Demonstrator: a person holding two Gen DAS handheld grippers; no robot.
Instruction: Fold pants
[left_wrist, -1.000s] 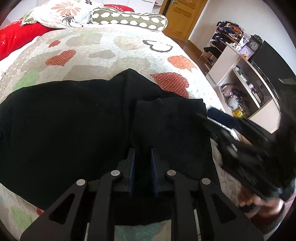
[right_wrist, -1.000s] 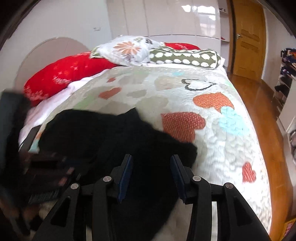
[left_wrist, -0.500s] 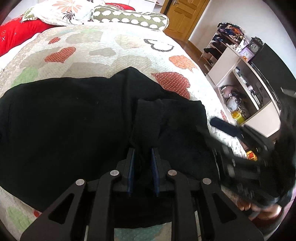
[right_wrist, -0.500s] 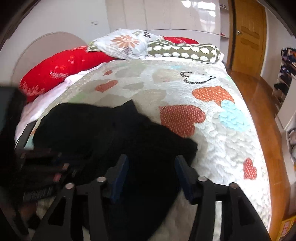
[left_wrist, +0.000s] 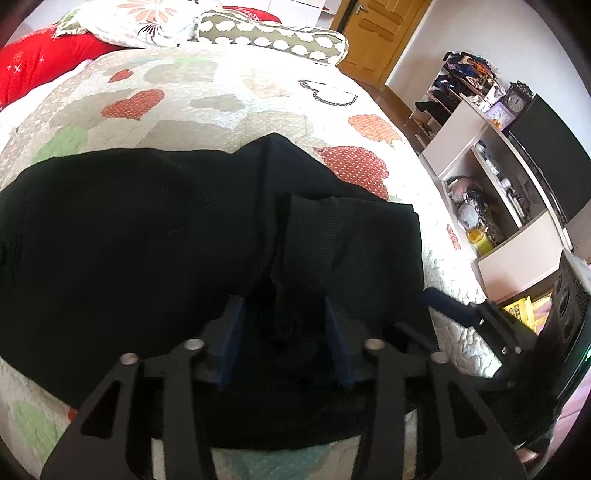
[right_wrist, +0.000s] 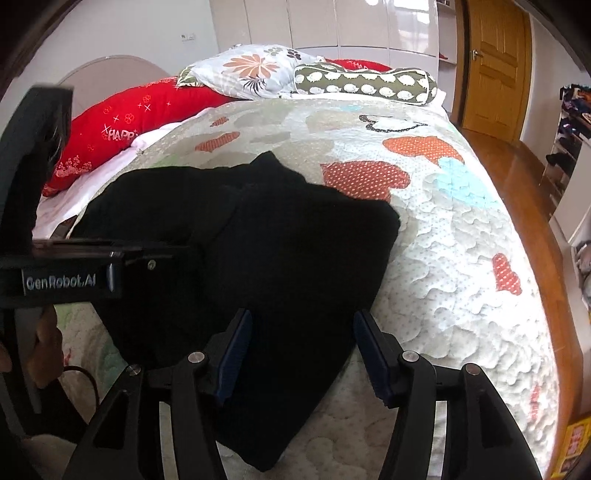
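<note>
Left gripper fingers hide pants hem.

Black left gripper — blue pads, silver screws, seemingly.

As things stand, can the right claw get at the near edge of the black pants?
Probably yes. The right claw is open and sits over the black pants on the quilt, with nothing between them. The left claw, also open, is off to the side.
</note>
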